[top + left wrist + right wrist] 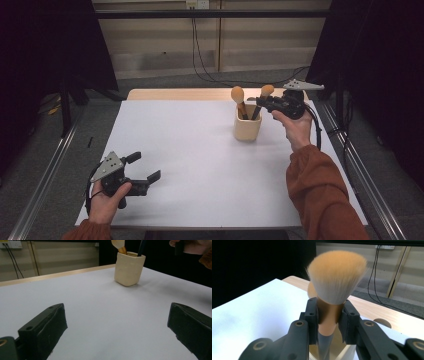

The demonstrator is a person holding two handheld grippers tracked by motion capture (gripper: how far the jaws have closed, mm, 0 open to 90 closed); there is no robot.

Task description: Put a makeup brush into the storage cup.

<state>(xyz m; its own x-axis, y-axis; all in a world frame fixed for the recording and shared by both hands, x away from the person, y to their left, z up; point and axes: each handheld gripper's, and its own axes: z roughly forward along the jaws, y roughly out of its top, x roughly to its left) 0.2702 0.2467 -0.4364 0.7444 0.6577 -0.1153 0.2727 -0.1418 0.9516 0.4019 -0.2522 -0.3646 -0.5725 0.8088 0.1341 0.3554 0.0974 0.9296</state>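
Rust-orange sleeves cover both forearms; each hand carries a black gripper — left gripper [145, 169], right gripper [260, 103] — with grey three-cornered plate, brass-ringed screw holes, black cable.

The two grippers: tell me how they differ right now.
The left gripper stands open and empty; the right gripper is shut on a makeup brush. The left sits low near the table's front edge; the right is raised over the cream cup. Both are black and hand-held.
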